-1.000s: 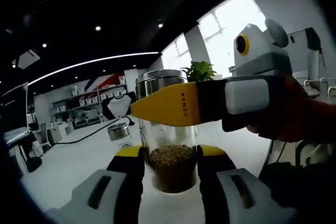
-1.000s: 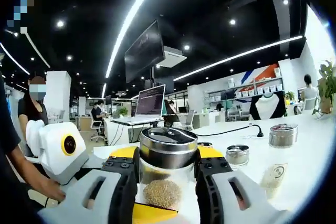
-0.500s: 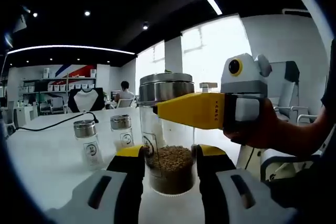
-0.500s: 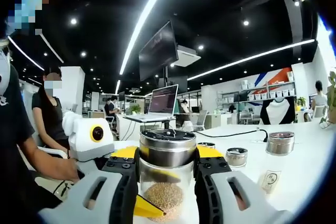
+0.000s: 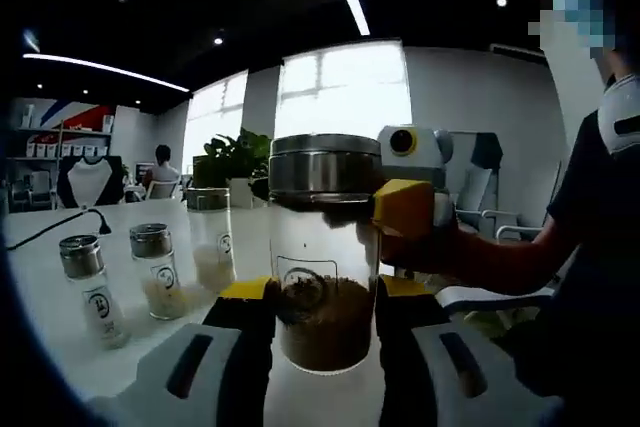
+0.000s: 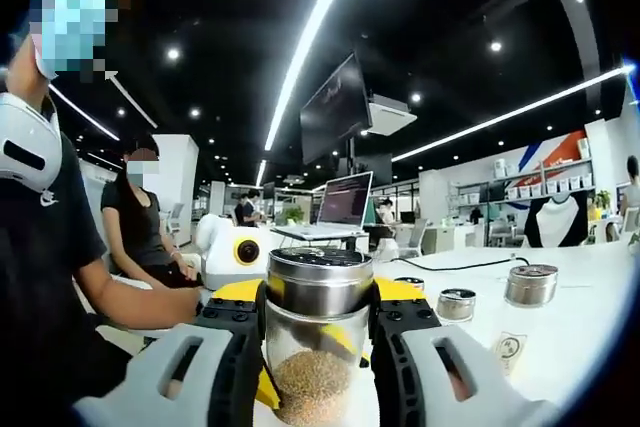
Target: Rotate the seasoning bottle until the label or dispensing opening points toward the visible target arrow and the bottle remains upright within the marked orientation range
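The seasoning bottle (image 5: 322, 247) is clear glass with a steel lid and brown grains in its lower part. It stands upright on the white table (image 5: 60, 367). Its outlined label (image 5: 305, 287) faces the left gripper view. My left gripper (image 5: 322, 292) is shut on the bottle's base, a yellow-tipped jaw against each side. The right gripper (image 5: 405, 209) comes in from the right at the bottle's neck. In the right gripper view my right gripper (image 6: 320, 299) is shut on the bottle (image 6: 318, 347) just under the lid, and the left gripper (image 6: 232, 259) shows behind on the left.
Three smaller shaker bottles (image 5: 155, 269) stand in a row left of the held one, with a potted plant (image 5: 230, 155) behind. More steel-lidded jars (image 6: 528, 285) sit on the table to the right. A person's arm (image 6: 130, 302) reaches in close on the left.
The left gripper view has swung round the bottle, so the label now faces it. The right gripper's jaw, once lying across the bottle, now sits at its right side. Both keep their hold.
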Available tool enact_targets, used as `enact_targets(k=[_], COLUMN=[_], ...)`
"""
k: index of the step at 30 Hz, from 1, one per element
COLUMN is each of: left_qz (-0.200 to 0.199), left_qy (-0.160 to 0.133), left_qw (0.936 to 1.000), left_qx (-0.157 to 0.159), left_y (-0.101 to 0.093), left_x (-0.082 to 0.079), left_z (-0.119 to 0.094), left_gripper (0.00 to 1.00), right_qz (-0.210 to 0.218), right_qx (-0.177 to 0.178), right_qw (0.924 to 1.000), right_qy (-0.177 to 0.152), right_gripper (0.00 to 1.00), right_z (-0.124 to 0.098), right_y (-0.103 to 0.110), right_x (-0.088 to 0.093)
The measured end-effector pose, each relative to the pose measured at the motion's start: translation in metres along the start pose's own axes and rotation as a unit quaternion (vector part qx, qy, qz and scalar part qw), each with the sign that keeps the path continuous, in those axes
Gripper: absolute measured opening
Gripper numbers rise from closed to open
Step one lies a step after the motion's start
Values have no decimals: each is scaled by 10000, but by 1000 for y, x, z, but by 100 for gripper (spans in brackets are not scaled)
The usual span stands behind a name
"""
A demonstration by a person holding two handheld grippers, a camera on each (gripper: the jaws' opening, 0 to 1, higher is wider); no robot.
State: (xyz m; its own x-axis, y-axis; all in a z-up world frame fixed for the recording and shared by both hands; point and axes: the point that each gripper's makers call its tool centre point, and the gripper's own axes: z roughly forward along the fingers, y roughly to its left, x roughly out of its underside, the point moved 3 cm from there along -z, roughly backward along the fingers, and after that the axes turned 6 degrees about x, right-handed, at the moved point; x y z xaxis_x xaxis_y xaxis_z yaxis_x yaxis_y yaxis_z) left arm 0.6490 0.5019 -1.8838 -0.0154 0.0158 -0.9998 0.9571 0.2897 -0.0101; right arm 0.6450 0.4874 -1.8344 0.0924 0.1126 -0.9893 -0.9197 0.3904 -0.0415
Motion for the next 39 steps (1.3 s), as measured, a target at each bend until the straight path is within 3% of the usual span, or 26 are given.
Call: enact_targets(k=[5,12,15,17,20,22,24,25,26,27,30,31,33,36,37,39], left_qz=[343,509,677,765,715,827,794,660,528,480,678,608,415,90,-136,-208], left_qy=[159,266,294,255,151,230,157,-67,-170,-188,-129,-161,-205,-263,-317,-413], left_qw=[9941,9719,9630,9551,9486,9432,9481,9589,9653,9687,9771,9818,9894,9964,9977,9983], left_qx=[-1021,-2283,-2591,-2852,-3079,-3211,-3074,-2760,-2552,-2429,-2015,-1792,-1375,-804,-590,-356], left_y=[11,27,30,31,30,29,29,27,26,27,24,22,18,13,11,8], left_x=[2,6,6,4,3,5,6,5,4,4,1,-1,-2,-2,-2,-4], left_z=[7,10,10,8,8,9,9,11,12,11,11,12,13,16,18,20], left_gripper=[41,41,41,41,41,41,41,41,40,40,40,40,40,42,43,45], right_qz=[64,-179,-166,-156,-154,-103,-98,-120,-162,-108,104,88,49,-29,-38,22], right_qx=[692,1800,2179,2322,2449,2528,2492,2398,2270,2030,1726,1413,1165,801,688,394], right_qw=[9975,9834,9755,9724,9694,9673,9682,9706,9735,9786,9847,9898,9931,9968,9976,9991], right_qy=[85,171,262,152,98,167,190,193,231,317,234,183,119,35,5,-172], right_gripper=[38,37,38,37,37,38,37,37,37,37,36,36,37,37,37,37], right_z=[-3,0,3,4,6,5,3,1,-1,-2,-7,-10,-13,-18,-19,-23], right_y=[-15,-24,-26,-26,-26,-28,-30,-33,-35,-36,-38,-35,-32,-24,-22,-16], right_x=[4,10,13,12,13,15,15,14,13,13,9,7,4,0,-1,-6])
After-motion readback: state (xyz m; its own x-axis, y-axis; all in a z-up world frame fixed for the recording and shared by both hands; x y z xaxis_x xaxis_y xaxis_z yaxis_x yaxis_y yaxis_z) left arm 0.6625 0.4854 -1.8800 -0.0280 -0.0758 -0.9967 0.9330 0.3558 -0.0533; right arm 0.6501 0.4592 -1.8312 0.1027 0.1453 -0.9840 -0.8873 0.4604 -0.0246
